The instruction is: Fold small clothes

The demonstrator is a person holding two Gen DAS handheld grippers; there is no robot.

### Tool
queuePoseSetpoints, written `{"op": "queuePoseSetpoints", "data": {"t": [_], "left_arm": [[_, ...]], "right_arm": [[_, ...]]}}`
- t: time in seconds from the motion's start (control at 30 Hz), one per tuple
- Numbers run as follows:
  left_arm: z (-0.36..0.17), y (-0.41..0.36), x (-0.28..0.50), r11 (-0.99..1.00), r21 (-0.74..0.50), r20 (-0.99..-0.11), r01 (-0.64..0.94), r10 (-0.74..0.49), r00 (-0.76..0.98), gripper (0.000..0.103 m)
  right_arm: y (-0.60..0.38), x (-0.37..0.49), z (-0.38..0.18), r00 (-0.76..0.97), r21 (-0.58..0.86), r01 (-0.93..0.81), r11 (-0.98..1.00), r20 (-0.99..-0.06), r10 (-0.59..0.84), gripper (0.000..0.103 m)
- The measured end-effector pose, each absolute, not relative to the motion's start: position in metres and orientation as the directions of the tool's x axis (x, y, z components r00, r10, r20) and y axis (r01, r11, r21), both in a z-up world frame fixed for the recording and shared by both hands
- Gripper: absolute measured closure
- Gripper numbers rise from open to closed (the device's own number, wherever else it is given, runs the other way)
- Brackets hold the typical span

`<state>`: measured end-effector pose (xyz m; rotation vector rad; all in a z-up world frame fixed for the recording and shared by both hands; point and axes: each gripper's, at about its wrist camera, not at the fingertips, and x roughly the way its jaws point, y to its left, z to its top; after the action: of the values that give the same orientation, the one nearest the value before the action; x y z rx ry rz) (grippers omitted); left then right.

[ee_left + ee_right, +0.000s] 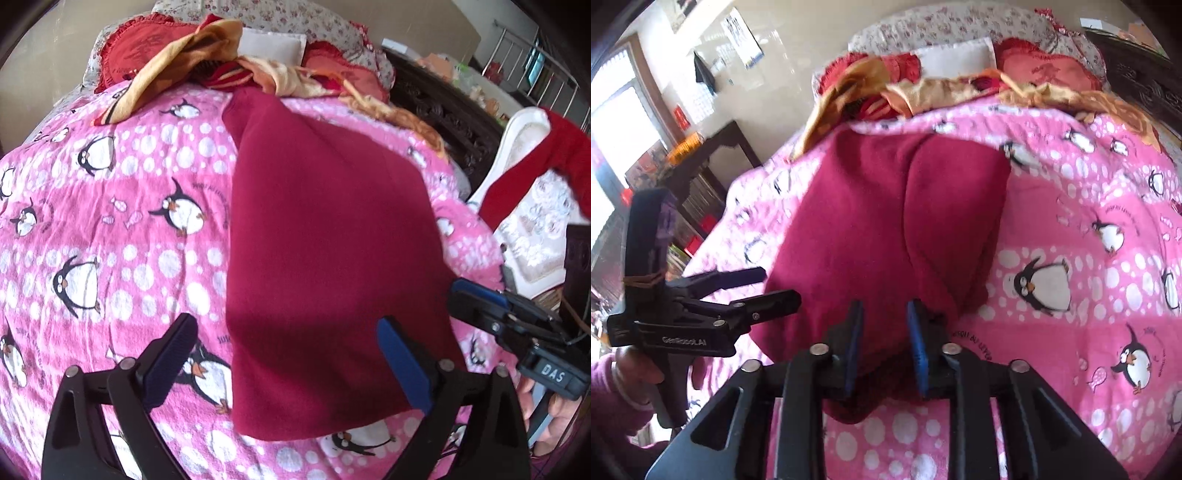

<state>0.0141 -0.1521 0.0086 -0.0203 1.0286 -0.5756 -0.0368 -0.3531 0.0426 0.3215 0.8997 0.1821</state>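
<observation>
Left wrist view: a dark red garment (325, 266) of soft, matte fleece-like cloth lies flat on a pink penguin-print blanket (110, 221), narrow at its far end and widening toward the camera, with 1 faint lengthwise crease. The left gripper (284, 354) hangs over the garment's near part, its jaws spread wide, touching nothing; 1 black ribbed finger sits over the blanket beside the garment's near left edge, 1 blue pad over the cloth near its right edge. Left of the garment the blanket lies bare and wrinkled. Beyond its far tip a heap of orange and red cloth (207, 51) is piled. To its right, the right gripper (476, 295) shows just off the garment's right edge.

Right wrist view: the garment (886, 221) looks thick and folded double, with rounded, puffy edges. The right gripper (884, 339) stands partly parted, the garment's near edge between its 2 blue pads; whether they press it I cannot tell. Right of the garment is open blanket (1071, 221). At the garment's left edge the left gripper (772, 284) is splayed, held by a hand (631, 373).
</observation>
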Motion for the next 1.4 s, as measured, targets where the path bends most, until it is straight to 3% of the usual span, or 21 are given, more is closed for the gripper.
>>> {"op": "queuePoseSetpoints", "data": {"t": [0.1, 0.2, 0.27, 0.33, 0.4, 0.5, 0.83, 0.87, 0.93, 1.03, 1.07, 1.1, 1.17, 1.4], "left_arm": [[0.011, -0.146, 0.027, 0.838, -0.341, -0.781, 0.426, -0.504, 0.368, 0.000], [0.011, -0.142, 0.042, 0.834, -0.391, -0.779, 0.388, -0.525, 0.342, 0.000], [0.011, -0.140, 0.049, 0.826, -0.417, -0.770, 0.380, -0.543, 0.335, 0.000], [0.011, -0.141, 0.054, 0.813, -0.428, -0.763, 0.394, -0.559, 0.325, 0.000], [0.008, -0.146, 0.059, 0.808, -0.430, -0.765, 0.402, -0.563, 0.312, 0.000], [0.000, -0.155, 0.065, 0.795, -0.448, -0.770, 0.408, -0.575, 0.277, 0.000], [-0.029, -0.184, 0.068, 0.793, -0.409, -0.809, 0.452, -0.544, 0.222, 0.000], [-0.029, -0.185, 0.068, 0.791, -0.411, -0.807, 0.453, -0.547, 0.222, 0.000], [-0.028, -0.187, 0.066, 0.796, -0.405, -0.810, 0.451, -0.541, 0.227, 0.003], [-0.021, -0.184, 0.062, 0.802, -0.396, -0.806, 0.448, -0.537, 0.250, 0.019], [-0.017, -0.180, 0.059, 0.798, -0.401, -0.800, 0.450, -0.544, 0.252, 0.030], [-0.011, -0.175, 0.057, 0.791, -0.410, -0.793, 0.454, -0.555, 0.251, 0.041], [0.000, -0.166, 0.051, 0.777, -0.423, -0.783, 0.466, -0.572, 0.245, 0.049], [0.038, -0.111, 0.006, 0.812, -0.381, -0.813, 0.441, -0.522, 0.258, 0.050]], "right_arm": [[-0.364, -0.034, 0.047, 0.618, 0.421, -0.017, 0.907, -0.709, 0.341, 0.053], [-0.370, -0.025, 0.044, 0.585, 0.432, -0.005, 0.902, -0.730, 0.353, 0.053], [-0.376, -0.030, 0.052, 0.608, 0.491, -0.006, 0.871, -0.690, 0.393, 0.052], [-0.387, -0.036, 0.062, 0.660, 0.503, 0.014, 0.864, -0.654, 0.370, 0.047], [-0.396, -0.034, 0.059, 0.671, 0.477, 0.052, 0.877, -0.667, 0.323, 0.035], [-0.410, -0.018, 0.032, 0.641, 0.508, 0.107, 0.854, -0.692, 0.332, 0.035], [-0.419, 0.024, -0.022, 0.604, 0.641, 0.094, 0.762, -0.645, 0.468, 0.035], [-0.417, 0.027, -0.023, 0.600, 0.649, 0.099, 0.754, -0.643, 0.475, 0.036], [-0.413, 0.029, -0.023, 0.603, 0.656, 0.104, 0.748, -0.639, 0.477, 0.048], [-0.401, 0.029, -0.011, 0.611, 0.609, 0.083, 0.789, -0.656, 0.442, 0.065], [-0.397, 0.027, -0.003, 0.617, 0.598, 0.071, 0.799, -0.655, 0.436, 0.069], [-0.395, 0.025, 0.003, 0.621, 0.594, 0.061, 0.802, -0.652, 0.435, 0.071], [-0.386, 0.020, 0.018, 0.627, 0.585, 0.031, 0.810, -0.643, 0.440, 0.072], [-0.339, -0.001, 0.052, 0.587, 0.636, -0.065, 0.769, -0.599, 0.545, 0.073]]}}
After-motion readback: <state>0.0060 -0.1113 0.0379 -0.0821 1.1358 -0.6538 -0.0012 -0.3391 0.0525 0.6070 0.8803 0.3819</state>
